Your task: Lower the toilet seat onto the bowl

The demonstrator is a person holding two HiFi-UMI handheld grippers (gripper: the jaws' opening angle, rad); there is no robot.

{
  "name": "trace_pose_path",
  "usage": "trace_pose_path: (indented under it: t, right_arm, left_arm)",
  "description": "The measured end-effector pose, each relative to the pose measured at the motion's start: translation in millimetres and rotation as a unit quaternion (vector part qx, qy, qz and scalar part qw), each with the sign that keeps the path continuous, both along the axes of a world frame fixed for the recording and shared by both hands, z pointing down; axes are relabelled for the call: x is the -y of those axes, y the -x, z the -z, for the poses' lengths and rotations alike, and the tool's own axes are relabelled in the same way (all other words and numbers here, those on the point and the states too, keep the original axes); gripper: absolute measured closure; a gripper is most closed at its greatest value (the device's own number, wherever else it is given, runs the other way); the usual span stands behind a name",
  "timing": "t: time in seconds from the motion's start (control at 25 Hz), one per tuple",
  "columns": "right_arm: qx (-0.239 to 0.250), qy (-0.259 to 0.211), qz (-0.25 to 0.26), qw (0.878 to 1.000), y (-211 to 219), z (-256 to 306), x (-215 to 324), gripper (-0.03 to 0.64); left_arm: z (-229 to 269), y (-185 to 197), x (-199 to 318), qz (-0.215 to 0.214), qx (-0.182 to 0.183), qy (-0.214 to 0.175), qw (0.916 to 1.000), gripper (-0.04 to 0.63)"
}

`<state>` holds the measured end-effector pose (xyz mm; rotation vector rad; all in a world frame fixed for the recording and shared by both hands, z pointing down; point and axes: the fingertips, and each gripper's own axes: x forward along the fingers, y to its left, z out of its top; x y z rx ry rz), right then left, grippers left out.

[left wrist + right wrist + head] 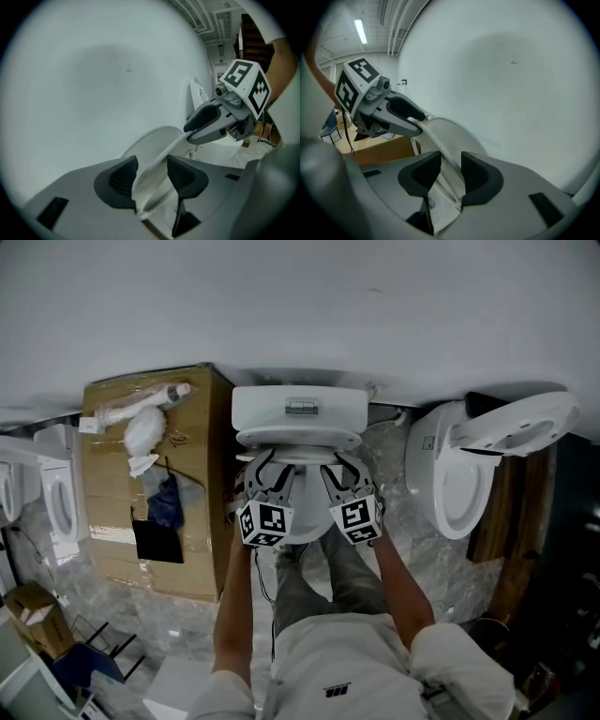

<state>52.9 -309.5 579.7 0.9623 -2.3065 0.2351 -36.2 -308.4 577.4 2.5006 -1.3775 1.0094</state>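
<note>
The white toilet point(298, 409) stands against the wall, straight ahead of me. Its seat point(300, 441) is tilted up in front of the tank. My left gripper point(270, 465) holds the seat's left side and my right gripper point(335, 465) holds its right side. In the left gripper view the seat rim point(158, 161) fills the gap between the dark pads of the left gripper point(152, 171), and the right gripper point(189, 133) bites the rim further along. The right gripper point(451, 171) pinches the thin seat edge point(440, 145) in its own view, with the left gripper point(419, 124) beyond.
A large cardboard box point(155, 479) with white parts and a dark cloth on top stands left of the toilet. A second toilet point(469, 465) with its seat up is on the right. More white fixtures point(56, 493) line the far left. The person's legs stand before the bowl.
</note>
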Motion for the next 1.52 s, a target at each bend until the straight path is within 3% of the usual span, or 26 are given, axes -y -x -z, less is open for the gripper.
trace_pose_path:
  t: [0.52, 1.52]
  right_arm:
    - [-0.006, 0.004, -0.02, 1.0, 0, -3, -31, 0.476]
    - [-0.035, 0.0, -0.061, 0.998, -3, -28, -121, 0.469]
  left_arm:
    - [-8, 3, -30, -0.025, -0.027, 0.019, 0.9991, 0.373]
    - [-40, 7, -122, -0.087, -0.032, 0.046, 0.9946, 0.4]
